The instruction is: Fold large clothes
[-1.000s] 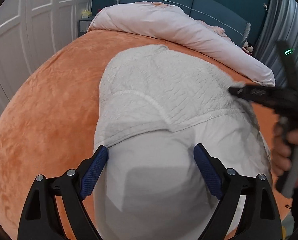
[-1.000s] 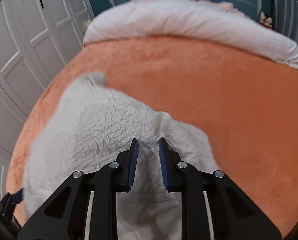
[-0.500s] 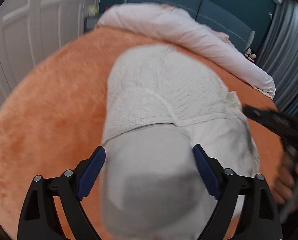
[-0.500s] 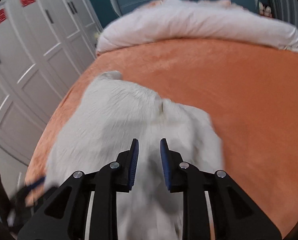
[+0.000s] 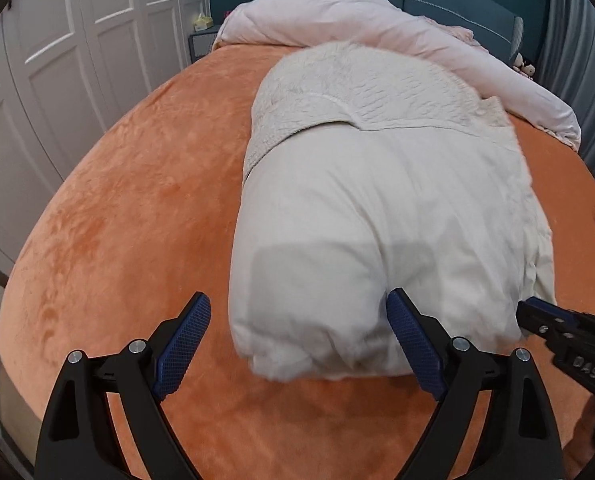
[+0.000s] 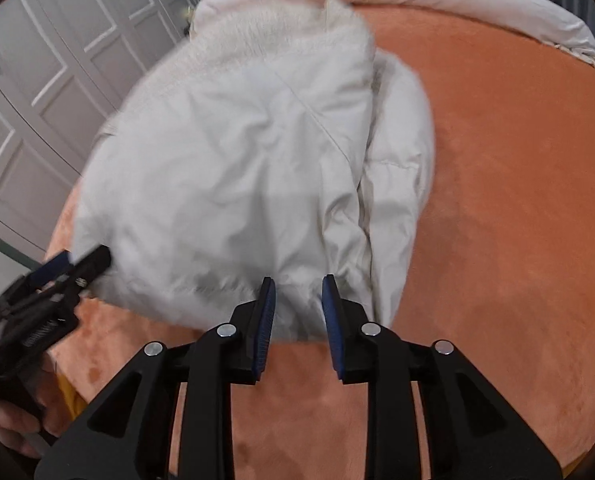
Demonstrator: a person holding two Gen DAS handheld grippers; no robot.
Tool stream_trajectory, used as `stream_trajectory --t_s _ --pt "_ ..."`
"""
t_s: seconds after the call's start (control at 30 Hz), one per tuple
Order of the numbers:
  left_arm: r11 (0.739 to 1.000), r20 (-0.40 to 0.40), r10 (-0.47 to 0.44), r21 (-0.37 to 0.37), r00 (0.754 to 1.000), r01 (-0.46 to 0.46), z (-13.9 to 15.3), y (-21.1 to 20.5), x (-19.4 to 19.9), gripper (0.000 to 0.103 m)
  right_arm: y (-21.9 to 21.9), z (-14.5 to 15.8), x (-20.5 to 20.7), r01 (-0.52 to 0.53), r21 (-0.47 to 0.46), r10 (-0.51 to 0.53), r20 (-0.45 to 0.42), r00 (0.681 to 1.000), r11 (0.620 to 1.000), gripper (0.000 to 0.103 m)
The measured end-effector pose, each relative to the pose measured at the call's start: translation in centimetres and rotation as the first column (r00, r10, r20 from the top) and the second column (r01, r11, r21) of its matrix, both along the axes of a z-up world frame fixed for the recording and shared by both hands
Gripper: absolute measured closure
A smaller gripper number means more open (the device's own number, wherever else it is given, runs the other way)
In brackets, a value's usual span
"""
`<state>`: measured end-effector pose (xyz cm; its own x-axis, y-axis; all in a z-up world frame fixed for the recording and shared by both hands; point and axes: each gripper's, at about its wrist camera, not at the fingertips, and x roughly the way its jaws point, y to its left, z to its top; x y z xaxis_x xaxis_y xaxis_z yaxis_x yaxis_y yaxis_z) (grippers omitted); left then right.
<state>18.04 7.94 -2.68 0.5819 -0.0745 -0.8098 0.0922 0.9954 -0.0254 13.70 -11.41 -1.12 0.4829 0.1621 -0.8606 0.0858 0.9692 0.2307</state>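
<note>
Two grippers at near edge of white jacket (image 5: 381, 216), folded w/ fleece lining up, mid orange bed (image 5: 129, 200). My left gripper (image 5: 297, 344) spread wide, holding nothing. My right gripper (image 6: 297, 312) narrow, fabric between pads; grip unclear. Pink duvet (image 5: 377, 28) far side.

Bare orange bed cover (image 5: 129, 208) is seen left of the folded white jacket (image 5: 377, 208) and along its near edge, where a gripper could pass. The far side is blocked by a rolled pink duvet (image 5: 377, 28). Open cover (image 6: 517, 184) is also seen at right.
</note>
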Motion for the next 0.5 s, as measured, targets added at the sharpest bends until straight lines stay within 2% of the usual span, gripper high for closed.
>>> stream_trajectory --t_s 0.1,0.2,0.33,0.5 --pt "1.0 0.012 0.003 0.021 1.0 -0.003 0.9 -0.7 -1.4 0.016 0.3 2.3 -2.8 0.01 -0.035 -0.008 0.068 0.998 0.999 0.062" --pt "0.999 0.011 0.02 0.029 1.0 -0.02 1.0 -1.3 -2.8 0.016 1.0 3.3 -5.2 0.027 -0.101 -0.016 0.102 0.995 0.995 0.058" --pt "0.999 0.025 0.026 0.02 0.999 -0.027 0.7 -1.7 -4.6 0.016 1.2 3.6 -8.0 0.065 -0.176 -0.039 0.149 0.988 0.982 0.041" --pt "0.998 0.028 0.019 0.062 0.999 -0.02 -0.5 -2.9 -6.9 0.016 0.6 1.9 -9.7 0.107 -0.219 -0.08 0.127 0.989 0.97 0.038"
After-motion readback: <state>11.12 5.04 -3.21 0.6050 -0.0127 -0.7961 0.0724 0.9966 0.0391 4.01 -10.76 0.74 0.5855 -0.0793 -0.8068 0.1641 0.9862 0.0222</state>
